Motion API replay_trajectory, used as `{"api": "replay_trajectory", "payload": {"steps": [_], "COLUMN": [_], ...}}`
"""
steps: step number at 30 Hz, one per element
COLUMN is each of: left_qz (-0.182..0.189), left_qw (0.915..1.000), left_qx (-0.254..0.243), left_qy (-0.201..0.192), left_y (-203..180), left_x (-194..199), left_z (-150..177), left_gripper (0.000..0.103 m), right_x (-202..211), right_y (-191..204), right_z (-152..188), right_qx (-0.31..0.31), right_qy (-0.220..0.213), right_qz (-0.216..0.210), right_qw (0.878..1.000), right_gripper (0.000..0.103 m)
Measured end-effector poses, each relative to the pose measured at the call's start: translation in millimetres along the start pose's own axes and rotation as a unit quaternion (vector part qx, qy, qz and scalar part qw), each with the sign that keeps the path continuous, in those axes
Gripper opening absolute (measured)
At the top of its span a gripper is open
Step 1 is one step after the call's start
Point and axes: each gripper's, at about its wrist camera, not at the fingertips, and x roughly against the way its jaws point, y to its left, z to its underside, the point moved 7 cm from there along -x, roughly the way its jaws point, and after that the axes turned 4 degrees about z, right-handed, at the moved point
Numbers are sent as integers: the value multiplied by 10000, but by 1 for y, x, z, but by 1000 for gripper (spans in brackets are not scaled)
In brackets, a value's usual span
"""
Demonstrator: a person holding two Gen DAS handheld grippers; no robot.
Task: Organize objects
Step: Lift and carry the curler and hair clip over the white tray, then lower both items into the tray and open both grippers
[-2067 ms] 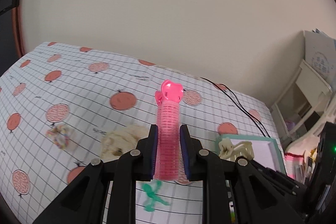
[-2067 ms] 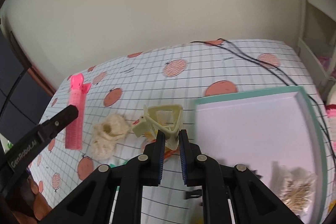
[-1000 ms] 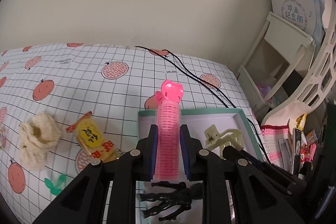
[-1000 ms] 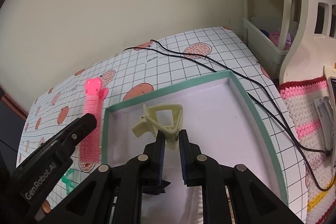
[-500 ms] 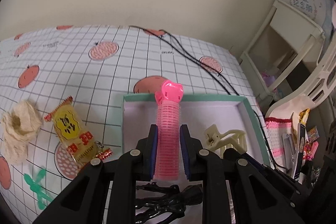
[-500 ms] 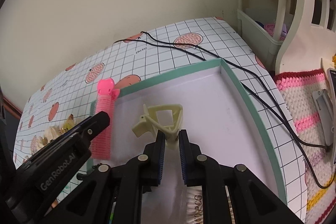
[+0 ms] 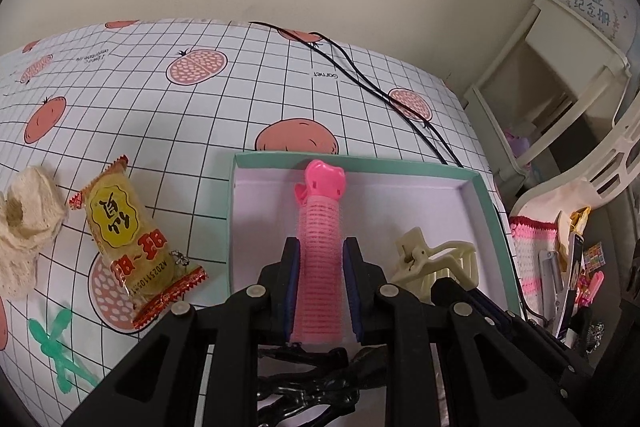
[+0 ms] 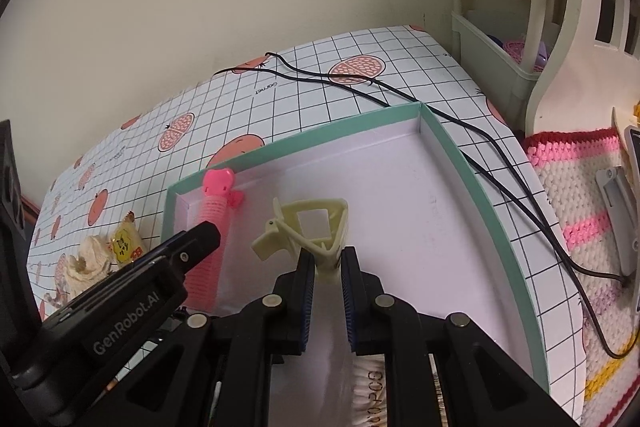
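My left gripper (image 7: 322,259) is shut on a pink hair roller clip (image 7: 320,227), held over the left part of a green-rimmed tray (image 7: 486,195) with a white floor. The same pink hair roller clip (image 8: 212,223) shows in the right wrist view near the tray's (image 8: 460,147) left wall. My right gripper (image 8: 324,263) is shut on a cream claw hair clip (image 8: 308,227) above the tray's middle. From the left wrist camera, the cream claw clip (image 7: 436,263) sits just right of the roller. A black claw clip (image 7: 304,383) lies below my left fingers.
On the checked tablecloth left of the tray lie a yellow snack packet (image 7: 128,235), a cream scrunchie (image 7: 24,227) and a green figure (image 7: 56,343). Black cables (image 8: 400,99) run past the tray's far right corner. A white rack (image 7: 560,67) and a crocheted mat (image 8: 580,195) stand at the right.
Both grippers carried their clips rightward from over the tablecloth to over the tray and moved lower toward its floor. Both stayed shut.
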Motion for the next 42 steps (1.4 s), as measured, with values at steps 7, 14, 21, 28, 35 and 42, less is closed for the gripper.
{"api": "replay_trajectory", "payload": {"steps": [7,14,21,28,35,42], "left_qz": [73,178,257,115,-95,-363], "left_qw": [9999,9998,9994,9996,9997,9991], "left_qx": [51,65,51,-18,-8,109], "left_qy": [48,-64,-224,-246,-233,-170], "left_y": [-1,-4,-4,8,27,46], "left_x": [4,23,49,67,78,90], "left_z": [2,-3,-3,9,22,31], "left_gripper": [23,23,23,24,44,54], "right_x": [2,12,27,36,43,49], "right_y": [1,-1,1,12,21,10], "right_z": [1,0,1,7,15,27], "right_qx": [69,55,-32,84,131,-146], "right_qy": [-13,-119,-237,-253,-238,-152], "right_qz": [48,79,-1,19,14,59], "right_qw": [10000,9999,9997,9996,9996,9998], "right_gripper": [18,18,18,18,17,35]}}
